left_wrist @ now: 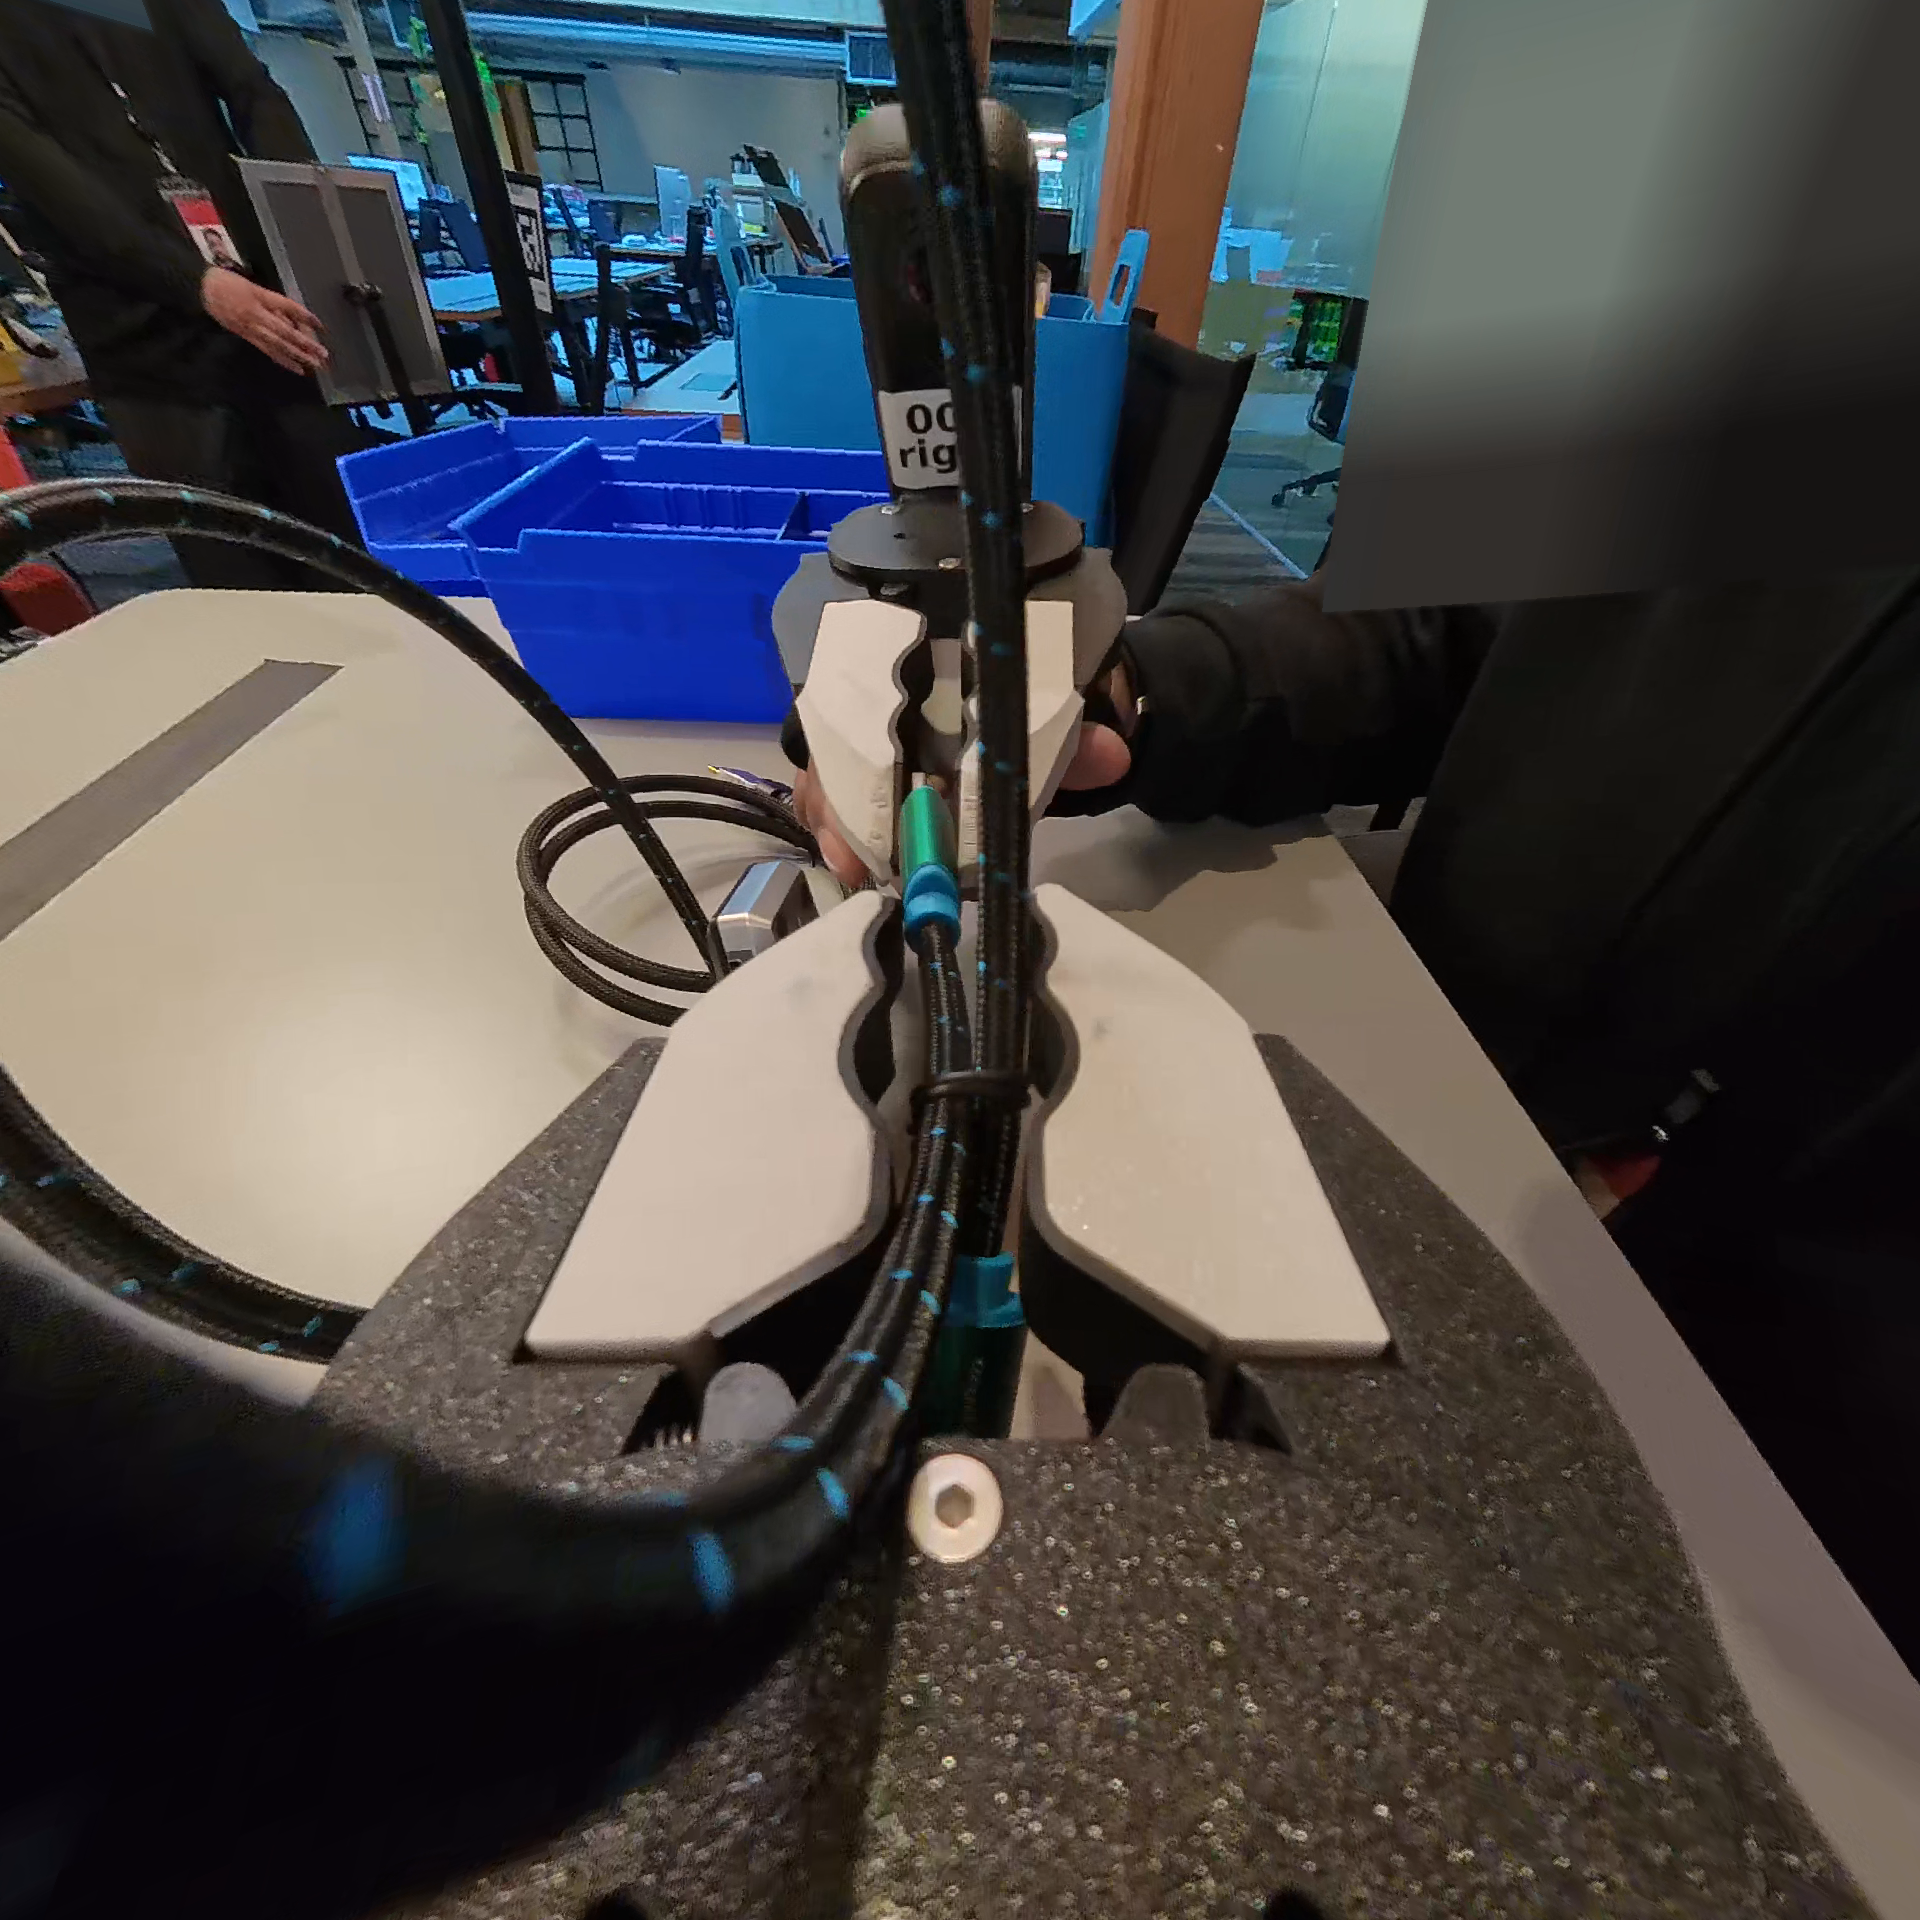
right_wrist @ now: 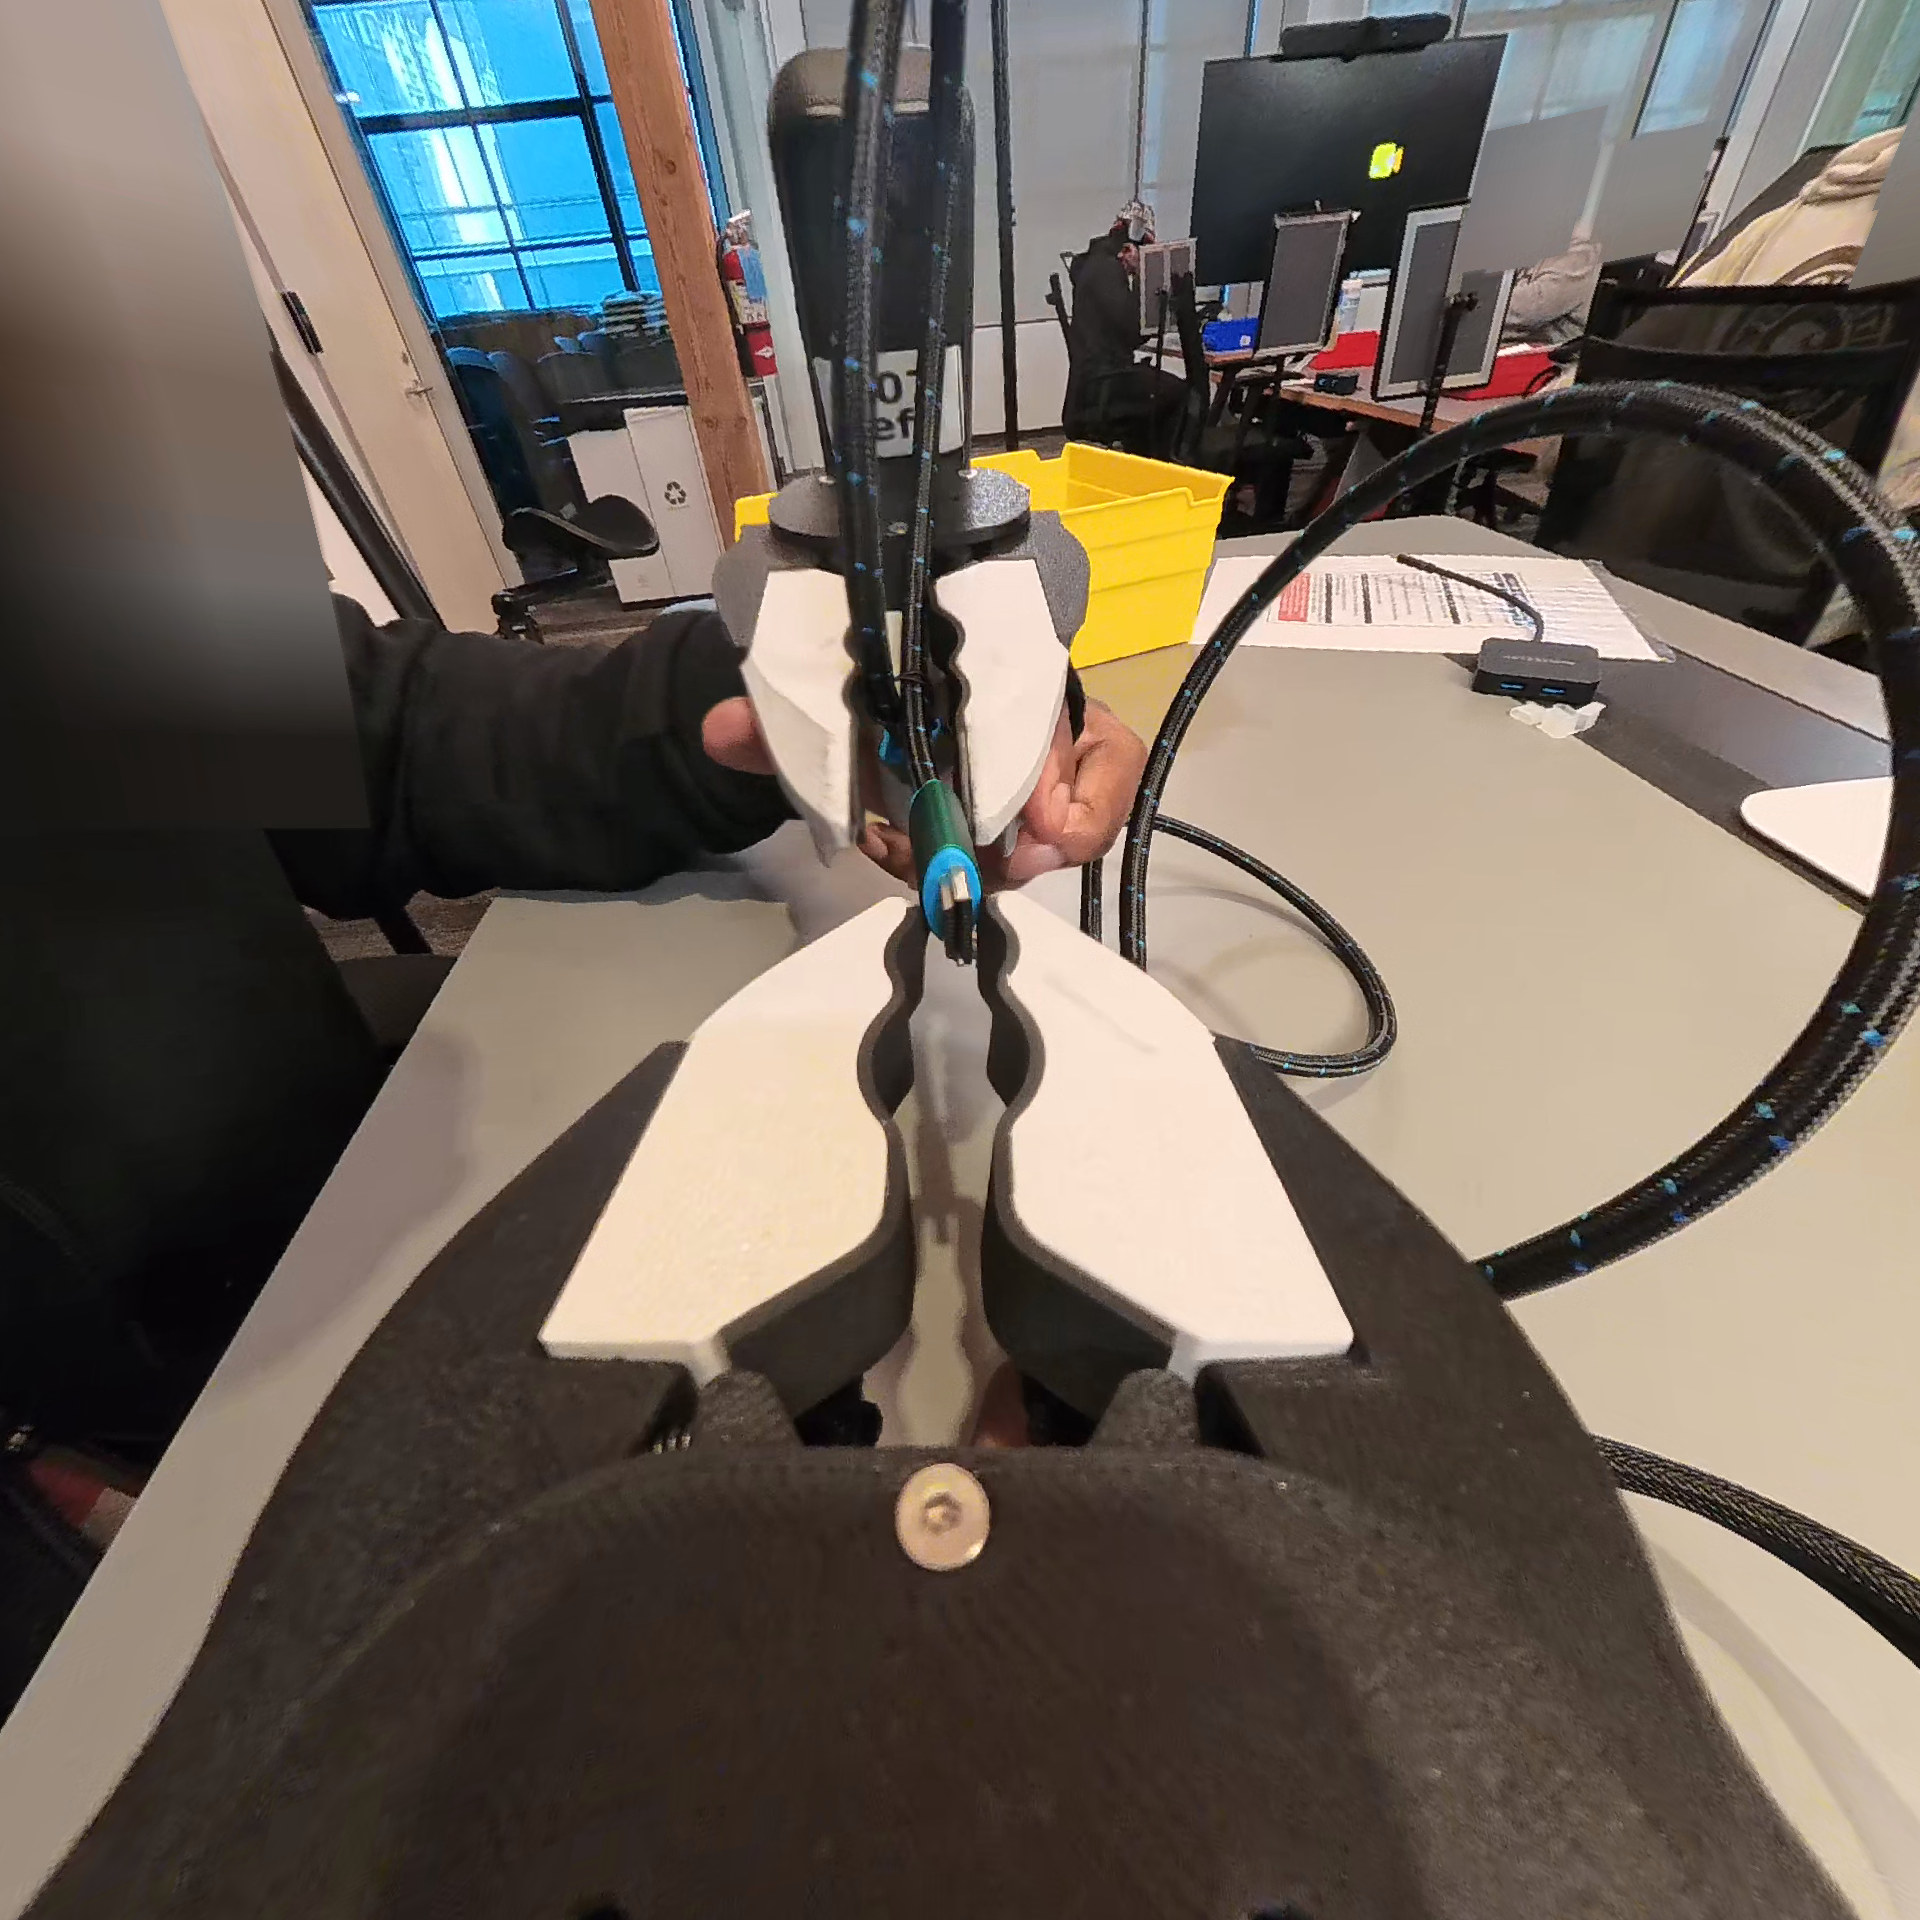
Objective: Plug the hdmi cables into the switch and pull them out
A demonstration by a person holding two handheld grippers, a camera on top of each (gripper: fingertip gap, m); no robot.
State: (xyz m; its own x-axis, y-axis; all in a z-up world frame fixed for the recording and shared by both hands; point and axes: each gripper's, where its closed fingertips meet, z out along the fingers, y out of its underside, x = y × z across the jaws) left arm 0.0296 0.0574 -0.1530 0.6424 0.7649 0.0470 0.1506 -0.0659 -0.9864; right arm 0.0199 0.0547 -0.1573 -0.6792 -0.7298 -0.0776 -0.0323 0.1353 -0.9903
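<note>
Left gripper (left_wrist: 961, 935) clamps the cable (left_wrist: 940, 1039); its green plug (right_wrist: 943, 868), lengthwise, meets the right gripper (right_wrist: 951, 935), whose fingertips stand slightly apart.

My left tongs (left_wrist: 961, 966) and right tongs (right_wrist: 951, 935) face each other tip to tip above the worktop (right_wrist: 1507, 935), and I place everything else from that meeting point. The bundled cable (left_wrist: 951, 1039) runs between my left tongs' fingers, its plug (right_wrist: 948, 868) reaching across into the tips of my right tongs. From my left tongs' view, a coiled cable (left_wrist: 582, 914) lies on the worktop left of the meeting point, with a small metal box (left_wrist: 764, 914) just beside it. Behind them, at the worktop's far edge, stand the bins (left_wrist: 623, 582). From my right tongs' view, a tub (right_wrist: 1143, 540) sits behind the meeting point, and a hub (right_wrist: 1538, 665) far right.
</note>
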